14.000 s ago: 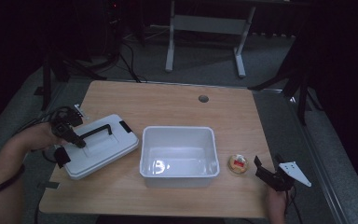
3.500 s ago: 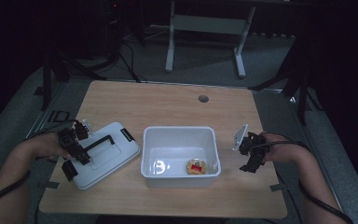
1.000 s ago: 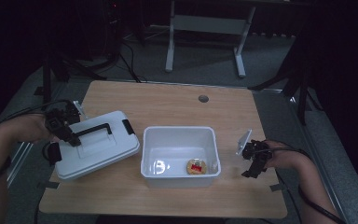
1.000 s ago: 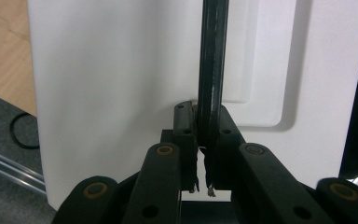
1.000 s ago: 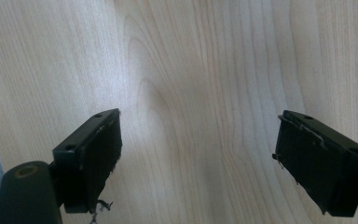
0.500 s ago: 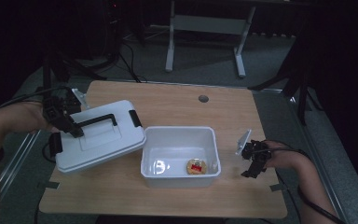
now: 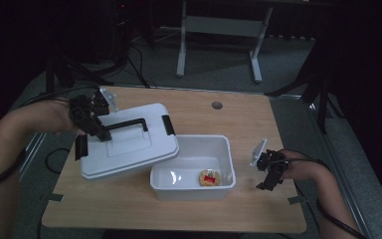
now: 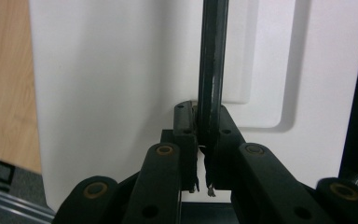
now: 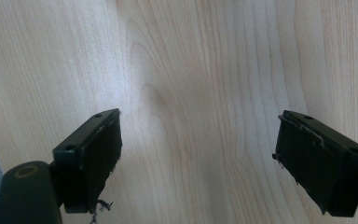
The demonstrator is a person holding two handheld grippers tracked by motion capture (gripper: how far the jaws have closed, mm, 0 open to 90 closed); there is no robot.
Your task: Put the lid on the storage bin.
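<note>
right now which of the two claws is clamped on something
The left claw: shut on the black handle of the white lid. The right claw hangs open over bare table.

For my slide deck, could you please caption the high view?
Left gripper carries the white lid by its black handle toward the open tub holding a small snack.

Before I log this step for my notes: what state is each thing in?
Lid: lifted by its handle, tilted, partly over the bin.
Bin: open, snack inside.
Snack: lying on the bin's floor.
Left gripper: shut on the lid's handle.
Right gripper: open, empty, over the table.
</note>
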